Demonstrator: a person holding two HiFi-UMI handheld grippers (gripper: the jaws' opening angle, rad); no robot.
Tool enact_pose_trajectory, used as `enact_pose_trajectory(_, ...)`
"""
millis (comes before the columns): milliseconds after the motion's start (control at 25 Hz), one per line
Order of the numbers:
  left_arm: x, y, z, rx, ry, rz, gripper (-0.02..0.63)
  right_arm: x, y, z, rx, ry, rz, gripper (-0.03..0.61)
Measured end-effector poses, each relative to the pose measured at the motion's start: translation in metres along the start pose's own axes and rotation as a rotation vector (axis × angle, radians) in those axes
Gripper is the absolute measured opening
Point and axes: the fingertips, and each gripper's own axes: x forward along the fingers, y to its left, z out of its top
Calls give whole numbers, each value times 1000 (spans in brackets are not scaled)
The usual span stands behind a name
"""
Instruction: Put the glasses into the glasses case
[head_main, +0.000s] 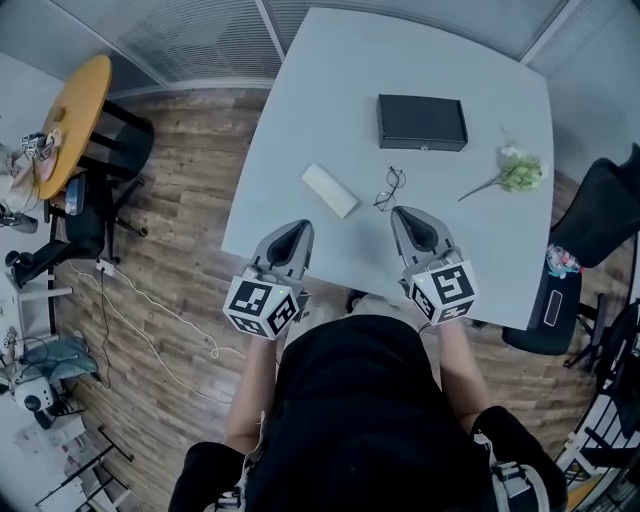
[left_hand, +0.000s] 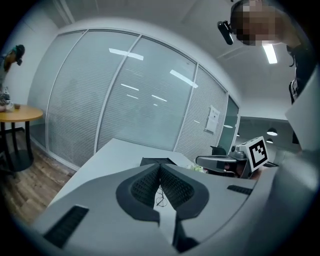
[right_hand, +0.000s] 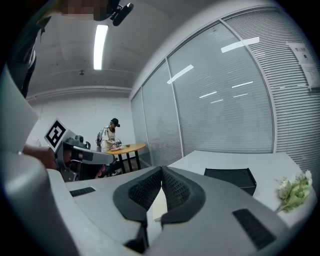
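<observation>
You are holding the left gripper (head_main: 297, 230) and the right gripper (head_main: 403, 213) over the near table edge, both jaws closed on nothing. You should be opening the right one while approaching the glasses (head_main: 390, 188) just ahead, a thin dark wire frame. Farther back, the black glasses case (head_main: 422, 122) is lying closed.

The left gripper (head_main: 297, 230) and the right gripper (head_main: 404, 214) point forward, side by side. Both pairs of jaws are together and empty.
</observation>
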Motion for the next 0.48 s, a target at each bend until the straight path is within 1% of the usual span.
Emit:
enact_pose_trajectory(160, 10, 2, -7, -2, 27, 11, 23, 11, -10, -6, 3, 21, 4, 17)
enact_pose_trajectory(320, 11, 10, -21, -32, 57, 21, 23, 26, -8, -20, 2, 83, 18, 18)
enact_pose_trajectory(480, 25, 24, -39, -47, 117, 32, 23, 43, -7, -30, -6, 127, 26, 18)
